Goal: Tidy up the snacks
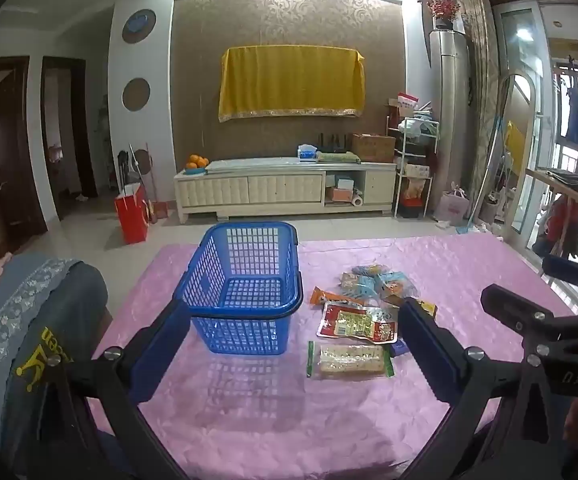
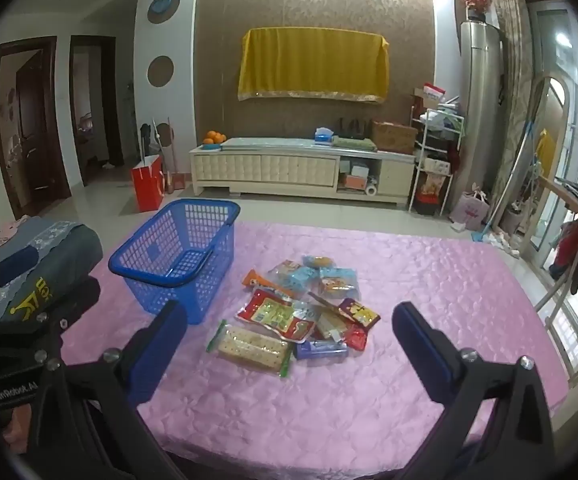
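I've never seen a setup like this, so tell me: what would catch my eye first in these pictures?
Probably the bright blue basket, standing empty on the pink tablecloth toward the left. Just to its right lies a loose pile of snack packets, with a cracker pack nearest the camera. Framing each view are a gripper's two blue-padded fingers, the left gripper and right gripper both wide open and holding nothing.
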The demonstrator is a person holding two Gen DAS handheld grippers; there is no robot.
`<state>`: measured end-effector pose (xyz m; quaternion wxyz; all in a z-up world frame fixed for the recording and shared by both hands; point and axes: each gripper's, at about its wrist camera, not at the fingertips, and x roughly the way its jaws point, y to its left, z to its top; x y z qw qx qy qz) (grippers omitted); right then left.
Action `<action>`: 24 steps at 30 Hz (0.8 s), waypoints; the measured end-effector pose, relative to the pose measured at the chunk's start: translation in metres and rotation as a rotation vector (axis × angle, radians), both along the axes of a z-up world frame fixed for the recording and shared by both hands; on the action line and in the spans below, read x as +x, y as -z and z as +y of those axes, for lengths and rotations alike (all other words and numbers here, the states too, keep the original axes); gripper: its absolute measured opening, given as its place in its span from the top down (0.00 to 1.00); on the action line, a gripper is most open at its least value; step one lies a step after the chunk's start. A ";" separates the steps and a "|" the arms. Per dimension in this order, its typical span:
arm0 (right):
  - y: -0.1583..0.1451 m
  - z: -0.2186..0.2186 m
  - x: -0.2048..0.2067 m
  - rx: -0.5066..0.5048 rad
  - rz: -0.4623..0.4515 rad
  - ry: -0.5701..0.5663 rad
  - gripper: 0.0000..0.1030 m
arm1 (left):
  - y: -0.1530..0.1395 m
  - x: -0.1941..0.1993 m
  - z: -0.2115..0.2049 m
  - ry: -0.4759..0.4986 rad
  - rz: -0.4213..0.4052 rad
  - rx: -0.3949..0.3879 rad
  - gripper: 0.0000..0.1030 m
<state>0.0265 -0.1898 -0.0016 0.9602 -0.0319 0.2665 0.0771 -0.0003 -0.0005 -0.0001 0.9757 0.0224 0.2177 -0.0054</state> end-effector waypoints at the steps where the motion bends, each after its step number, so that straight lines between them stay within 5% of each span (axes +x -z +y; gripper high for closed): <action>1: 0.000 0.000 0.000 0.000 0.001 0.002 0.00 | 0.000 -0.001 -0.001 0.001 -0.002 0.004 0.00; 24: 0.004 0.001 0.004 0.014 0.039 -0.022 0.00 | 0.006 0.005 0.004 -0.006 0.055 -0.034 0.00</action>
